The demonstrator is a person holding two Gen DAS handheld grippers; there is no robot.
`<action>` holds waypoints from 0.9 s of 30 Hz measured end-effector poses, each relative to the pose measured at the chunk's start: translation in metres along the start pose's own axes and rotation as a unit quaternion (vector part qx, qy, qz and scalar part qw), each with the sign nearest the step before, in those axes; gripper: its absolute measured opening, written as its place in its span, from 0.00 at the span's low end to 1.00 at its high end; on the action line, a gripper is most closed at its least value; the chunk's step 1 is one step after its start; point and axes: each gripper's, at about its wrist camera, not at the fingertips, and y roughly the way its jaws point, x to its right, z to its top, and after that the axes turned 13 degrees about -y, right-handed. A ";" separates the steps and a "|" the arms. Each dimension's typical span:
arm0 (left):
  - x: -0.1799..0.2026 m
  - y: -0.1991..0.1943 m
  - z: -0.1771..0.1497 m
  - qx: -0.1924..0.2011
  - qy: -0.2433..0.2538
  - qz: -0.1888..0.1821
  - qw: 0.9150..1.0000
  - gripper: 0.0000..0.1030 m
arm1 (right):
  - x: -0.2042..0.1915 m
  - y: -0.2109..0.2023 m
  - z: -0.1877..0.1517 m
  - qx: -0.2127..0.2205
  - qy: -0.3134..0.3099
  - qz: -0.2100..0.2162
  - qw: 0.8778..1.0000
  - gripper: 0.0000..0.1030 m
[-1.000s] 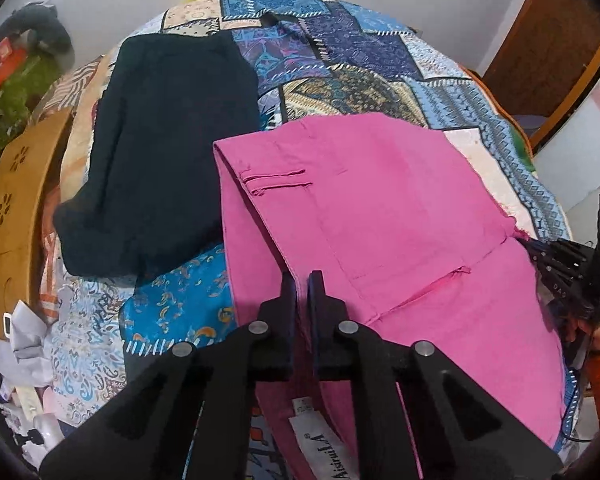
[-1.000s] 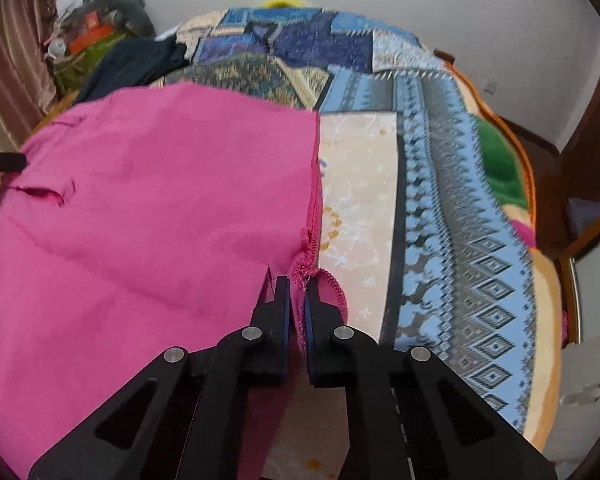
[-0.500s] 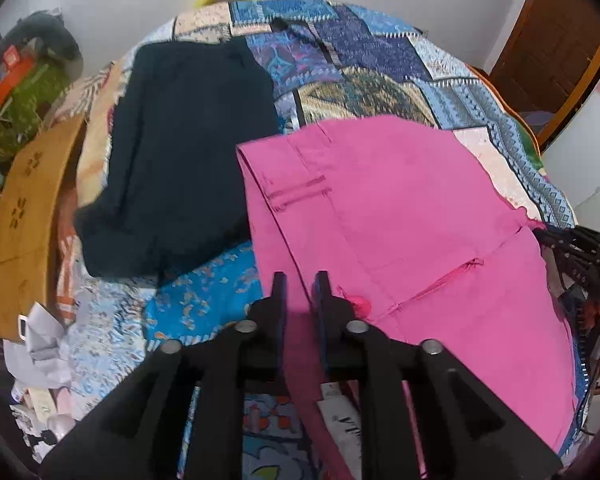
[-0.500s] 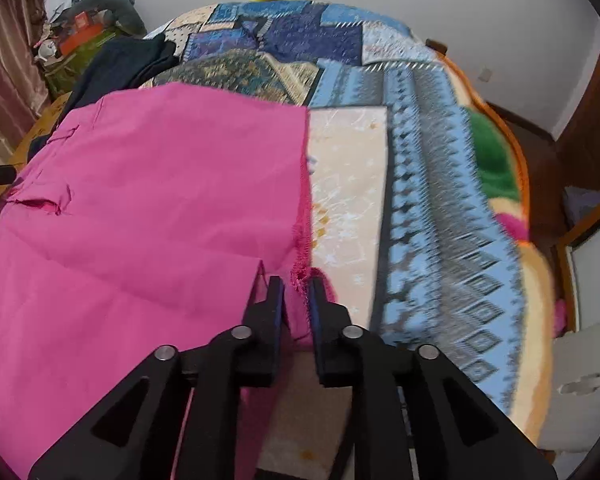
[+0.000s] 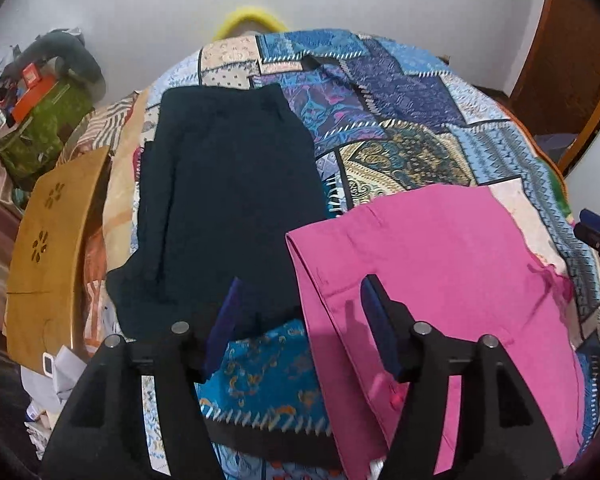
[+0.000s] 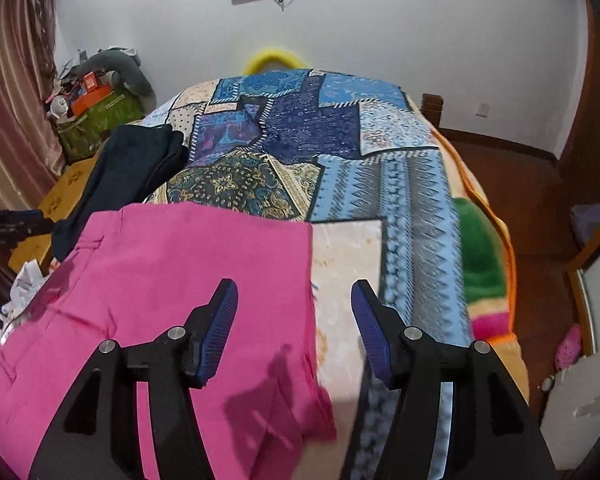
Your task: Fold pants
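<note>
The pink pants (image 5: 440, 280) lie folded flat on the patchwork bedspread (image 5: 400, 120); they also show in the right wrist view (image 6: 180, 280). My left gripper (image 5: 300, 300) is open and empty, held above the pants' left folded edge. My right gripper (image 6: 294, 300) is open and empty, held above the pants' right edge. The right gripper's tip shows at the far right of the left wrist view (image 5: 596, 236). The left gripper's tip shows at the left of the right wrist view (image 6: 12, 224).
Dark folded pants (image 5: 224, 208) lie on the bed left of the pink ones, also in the right wrist view (image 6: 128, 168). A wooden stool (image 5: 48, 252) and cluttered green box (image 5: 40, 124) stand to the left. A wooden door (image 5: 572, 48) is at the right.
Both grippers let go of the pink pants, opened wide and drew up and back. The pants now lie flat on the bed.
</note>
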 end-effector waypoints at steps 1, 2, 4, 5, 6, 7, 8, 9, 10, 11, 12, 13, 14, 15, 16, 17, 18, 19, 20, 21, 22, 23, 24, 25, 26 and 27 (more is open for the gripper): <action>0.000 0.006 0.002 -0.005 -0.002 0.000 1.000 0.60 | 0.001 0.010 0.004 -0.005 -0.002 0.000 1.000 0.54; -0.002 0.015 0.005 -0.012 -0.007 -0.003 1.000 0.60 | 0.003 0.017 0.007 -0.009 -0.001 0.002 1.000 0.54; -0.003 0.028 0.009 -0.021 -0.014 -0.004 1.000 0.60 | 0.007 0.033 0.010 -0.019 0.007 0.009 1.000 0.53; -0.004 0.037 0.012 -0.027 -0.018 -0.007 0.999 0.60 | 0.010 0.046 0.012 -0.029 0.011 0.011 0.999 0.53; -0.005 0.043 0.013 -0.033 -0.023 -0.011 0.999 0.60 | 0.012 0.055 0.013 -0.036 0.010 0.011 0.999 0.54; -0.006 0.050 0.016 -0.042 -0.029 -0.020 0.999 0.60 | 0.014 0.066 0.015 -0.048 0.004 0.012 0.999 0.54; -0.006 0.056 0.017 -0.049 -0.034 -0.026 0.998 0.60 | 0.015 0.073 0.017 -0.055 -0.001 0.012 0.998 0.53; -0.007 0.064 0.018 -0.057 -0.039 -0.030 0.997 0.60 | 0.017 0.083 0.020 -0.062 -0.004 0.009 0.998 0.53; -0.007 0.069 0.019 -0.062 -0.041 -0.032 0.997 0.60 | 0.019 0.094 0.022 -0.071 -0.004 0.008 0.997 0.53; -0.008 0.077 0.019 -0.066 -0.040 -0.032 0.996 0.60 | 0.021 0.101 0.024 -0.077 -0.004 0.009 0.997 0.53; -0.008 0.080 0.019 -0.068 -0.040 -0.032 0.996 0.60 | 0.022 0.109 0.026 -0.081 -0.004 0.014 0.997 0.53; -0.008 0.083 0.019 -0.068 -0.040 -0.037 0.996 0.60 | 0.024 0.118 0.028 -0.086 -0.002 0.019 0.996 0.53; -0.008 0.084 0.020 -0.066 -0.040 -0.041 0.996 0.60 | 0.025 0.125 0.030 -0.090 0.001 0.026 0.996 0.53; -0.009 0.084 0.020 -0.062 -0.039 -0.044 0.996 0.60 | 0.025 0.134 0.031 -0.095 0.005 0.036 0.995 0.53; -0.009 0.084 0.020 -0.060 -0.038 -0.046 0.996 0.58 | 0.026 0.141 0.032 -0.101 0.009 0.046 0.994 0.53; -0.008 0.084 0.020 -0.058 -0.036 -0.051 0.996 0.56 | 0.027 0.148 0.034 -0.106 0.013 0.052 0.993 0.53; -0.008 0.084 0.020 -0.057 -0.035 -0.054 0.996 0.54 | 0.027 0.153 0.034 -0.107 0.015 0.055 0.993 0.53; -0.007 0.084 0.020 -0.056 -0.034 -0.055 0.996 0.51 | 0.025 0.156 0.035 -0.105 0.013 0.054 0.993 0.49; -0.006 0.083 0.020 -0.054 -0.031 -0.060 0.996 0.48 | 0.022 0.160 0.037 -0.104 0.008 0.055 0.993 0.45; -0.006 0.083 0.020 -0.052 -0.031 -0.064 0.996 0.40 | 0.020 0.163 0.037 -0.105 0.003 0.056 0.993 0.38; -0.005 0.082 0.020 -0.051 -0.030 -0.066 0.996 0.35 | 0.017 0.166 0.037 -0.104 0.002 0.058 0.993 0.30; -0.003 0.082 0.020 -0.046 -0.030 -0.062 0.997 0.32 | 0.014 0.168 0.036 -0.103 0.002 0.060 0.993 0.27; -0.003 0.082 0.021 -0.044 -0.031 -0.060 0.997 0.26 | 0.010 0.170 0.036 -0.102 0.000 0.062 0.993 0.16; -0.002 0.081 0.021 -0.041 -0.031 -0.059 0.997 0.20 | 0.007 0.170 0.036 -0.101 -0.002 0.066 0.993 0.05; -0.003 0.080 0.021 -0.037 -0.032 -0.053 0.997 0.17 | 0.005 0.170 0.038 -0.101 -0.004 0.067 0.993 0.05; -0.003 0.078 0.021 -0.035 -0.033 -0.050 0.998 0.13 | 0.002 0.168 0.038 -0.098 -0.009 0.059 0.993 0.04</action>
